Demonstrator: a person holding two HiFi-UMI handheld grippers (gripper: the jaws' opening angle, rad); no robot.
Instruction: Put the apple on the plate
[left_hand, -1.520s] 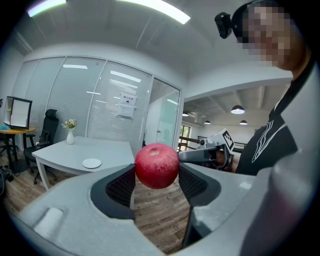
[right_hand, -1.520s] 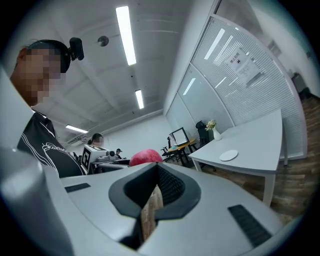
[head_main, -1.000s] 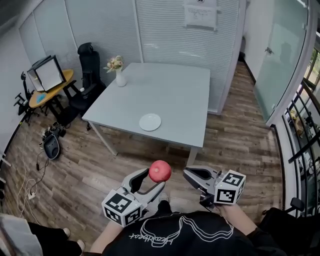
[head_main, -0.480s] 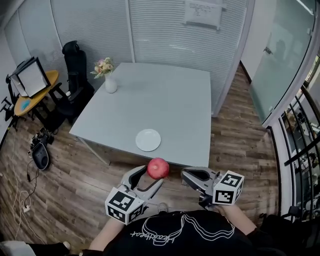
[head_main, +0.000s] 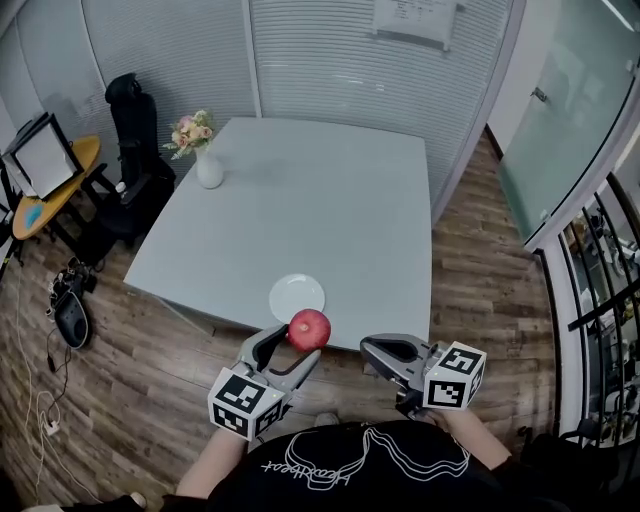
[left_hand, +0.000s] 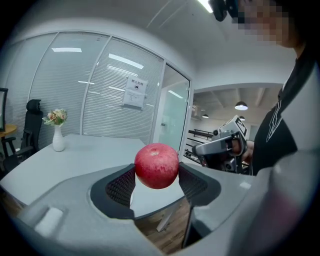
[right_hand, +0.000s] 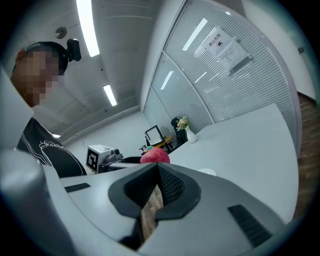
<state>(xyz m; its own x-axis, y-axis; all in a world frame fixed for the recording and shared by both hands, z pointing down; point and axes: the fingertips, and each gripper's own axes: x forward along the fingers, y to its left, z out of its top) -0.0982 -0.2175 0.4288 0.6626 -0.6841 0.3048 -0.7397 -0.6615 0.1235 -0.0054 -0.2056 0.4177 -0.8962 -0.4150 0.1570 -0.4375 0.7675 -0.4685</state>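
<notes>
My left gripper (head_main: 290, 343) is shut on a red apple (head_main: 309, 329), whose sides both mesh pads press in the left gripper view (left_hand: 156, 165). It hangs just off the near edge of the pale grey table (head_main: 340, 210). A small white plate (head_main: 297, 297) lies on the table close to that edge, right beyond the apple. My right gripper (head_main: 385, 352) is level with the left one, to its right, with its jaws together and nothing between them (right_hand: 157, 167). The right gripper view also catches the apple (right_hand: 154, 156) and the plate (right_hand: 206, 172).
A white vase of flowers (head_main: 207, 165) stands at the table's far left corner. A black office chair (head_main: 125, 120) and a round yellow side table (head_main: 50, 185) are to the left. Blinds and glass walls close the back; a railing (head_main: 610, 300) runs on the right.
The table has come much closer in the head view. Both grippers have travelled forward together, the apple still held, now at the table's near edge by the plate.
</notes>
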